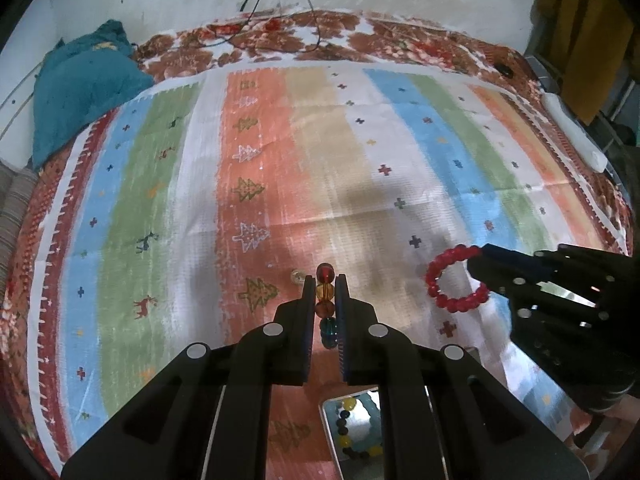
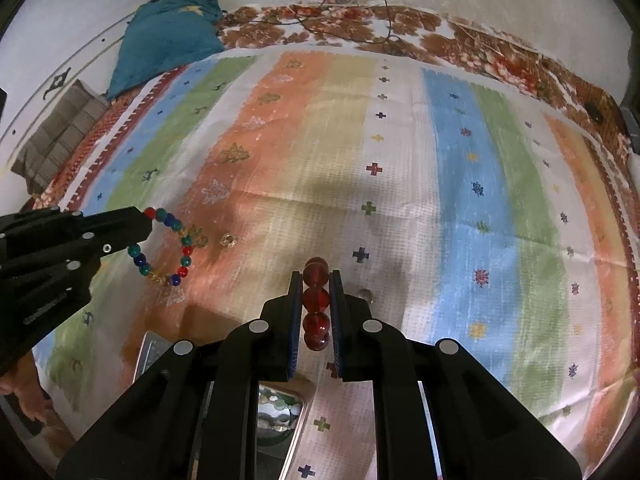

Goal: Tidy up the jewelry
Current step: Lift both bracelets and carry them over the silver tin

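My left gripper (image 1: 325, 278) is shut on a multicoloured bead bracelet (image 1: 325, 300), held above the striped cloth; the right wrist view shows the same bracelet (image 2: 176, 246) hanging as a ring from that gripper (image 2: 146, 224). My right gripper (image 2: 316, 274) is shut on a red bead bracelet (image 2: 316, 300); in the left wrist view it (image 1: 452, 280) hangs as a ring from the right gripper (image 1: 478, 258). A metal tray (image 1: 332, 432) with several bead bracelets lies below the left gripper, partly hidden; it also shows in the right wrist view (image 2: 298, 420).
A striped cloth (image 1: 320, 140) covers a flowered bed. A small clear bead or ring (image 1: 296, 277) lies on the cloth, also seen in the right wrist view (image 2: 227, 239). A teal bundle (image 1: 80, 80) sits at the back left. Cables (image 1: 280, 36) trail at the back.
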{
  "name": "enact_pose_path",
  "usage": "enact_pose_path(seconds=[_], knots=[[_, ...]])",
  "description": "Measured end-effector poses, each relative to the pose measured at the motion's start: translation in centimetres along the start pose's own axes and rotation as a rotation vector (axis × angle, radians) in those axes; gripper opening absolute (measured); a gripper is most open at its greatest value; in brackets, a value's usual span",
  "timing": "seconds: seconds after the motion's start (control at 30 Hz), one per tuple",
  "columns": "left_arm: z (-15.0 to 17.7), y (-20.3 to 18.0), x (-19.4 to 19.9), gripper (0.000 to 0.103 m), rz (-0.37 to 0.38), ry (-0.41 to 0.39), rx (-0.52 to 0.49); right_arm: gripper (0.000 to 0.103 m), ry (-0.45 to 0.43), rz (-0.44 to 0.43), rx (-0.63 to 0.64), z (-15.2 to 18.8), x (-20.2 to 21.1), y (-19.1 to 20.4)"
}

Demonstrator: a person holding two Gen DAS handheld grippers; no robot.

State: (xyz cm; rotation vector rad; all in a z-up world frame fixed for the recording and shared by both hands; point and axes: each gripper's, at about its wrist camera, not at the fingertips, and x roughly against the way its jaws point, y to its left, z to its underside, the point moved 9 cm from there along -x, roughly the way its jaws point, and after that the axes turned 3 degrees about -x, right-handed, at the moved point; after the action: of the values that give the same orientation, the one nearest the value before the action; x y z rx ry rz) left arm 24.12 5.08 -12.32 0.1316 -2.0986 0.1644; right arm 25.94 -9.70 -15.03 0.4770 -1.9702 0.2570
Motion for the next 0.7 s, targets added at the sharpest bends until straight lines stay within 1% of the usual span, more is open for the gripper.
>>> enact_pose_path(seconds=[0.1, 0.2, 0.27, 0.7], knots=[[0.3, -0.8, 0.7, 0.009, 0.013, -0.01, -0.013, 0.014, -0.005, -0.001, 0.002, 0.3, 0.5, 0.1], [0.5, -1.3, 1.1, 0.009, 0.004, -0.016, -0.034, 0.014, -0.016, 0.014, 0.017, 0.6, 1.2, 0.3], [0.7, -1.6, 1.3, 0.009, 0.019, -0.015, -0.033, 0.014, -0.021, 0.008, 0.02, 0.8, 1.6, 0.5], [2.3, -2.5, 3.8, 0.009, 0.039, -0.05, -0.047, 0.014, -0.059, -0.026, 0.035, 2.1, 4.3, 2.0]])
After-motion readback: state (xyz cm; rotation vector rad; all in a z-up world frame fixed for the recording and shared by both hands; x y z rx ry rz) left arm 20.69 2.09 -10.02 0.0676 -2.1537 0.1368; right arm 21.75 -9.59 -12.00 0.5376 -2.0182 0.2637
